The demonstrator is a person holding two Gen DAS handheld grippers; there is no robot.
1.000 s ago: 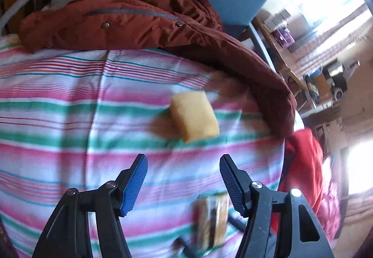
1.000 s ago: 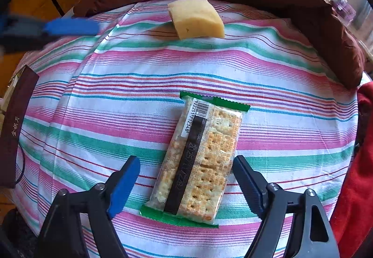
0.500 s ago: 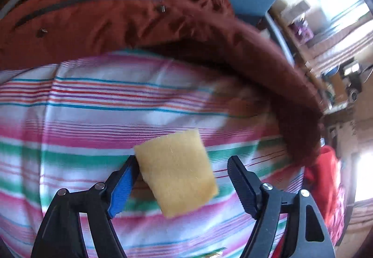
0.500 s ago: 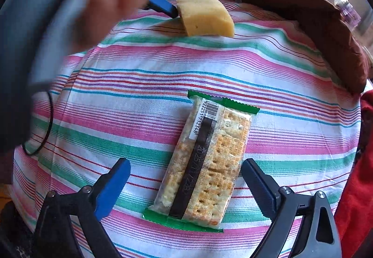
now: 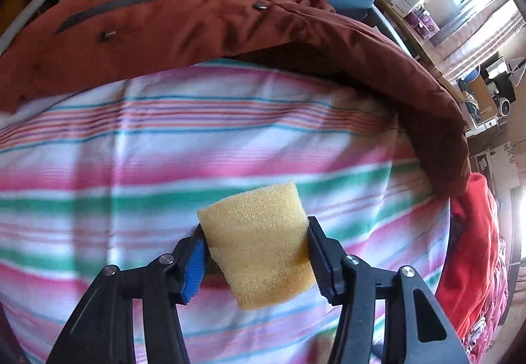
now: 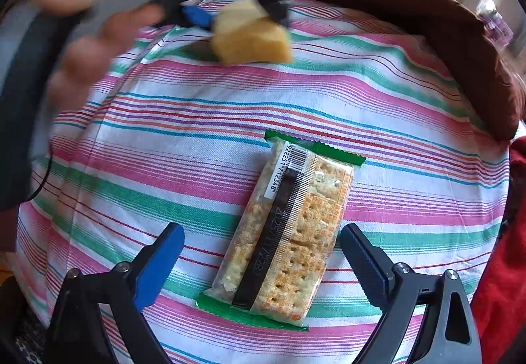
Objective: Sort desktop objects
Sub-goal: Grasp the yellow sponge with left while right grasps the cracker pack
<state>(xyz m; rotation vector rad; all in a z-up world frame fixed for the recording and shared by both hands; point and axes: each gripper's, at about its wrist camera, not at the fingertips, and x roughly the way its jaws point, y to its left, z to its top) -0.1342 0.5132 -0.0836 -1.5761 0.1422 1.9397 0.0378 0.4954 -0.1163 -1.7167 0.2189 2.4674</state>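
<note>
Left gripper (image 5: 254, 252): jaws clenched on the sponge (image 5: 259, 245), one pad pressing each side. A second ago the sponge lay ahead of open jaws on the striped cloth (image 5: 164, 140); half a second ago it sat between them, ungripped. Now it is pinched and looks lifted clear of the cloth, a shadow under it in the right wrist view, though blur makes the gap hard to confirm. Beyond the jaws, a brown jacket (image 5: 203, 19) lies along the far edge of the cloth.

Right gripper (image 6: 261, 257): jaws released, spread wide, hovering with the cracker pack (image 6: 289, 232) lying between and just ahead of them, flat on the cloth, not touched. Framing differs little from a second ago. Far ahead of these jaws, to the left, the left gripper (image 6: 236, 15) carries the sponge (image 6: 253, 38), both motion-blurred.

Judgement: first pick secured; sponge now needs a destination, none visible. Cracker pack is likely next, the right jaws already straddling it.
</note>
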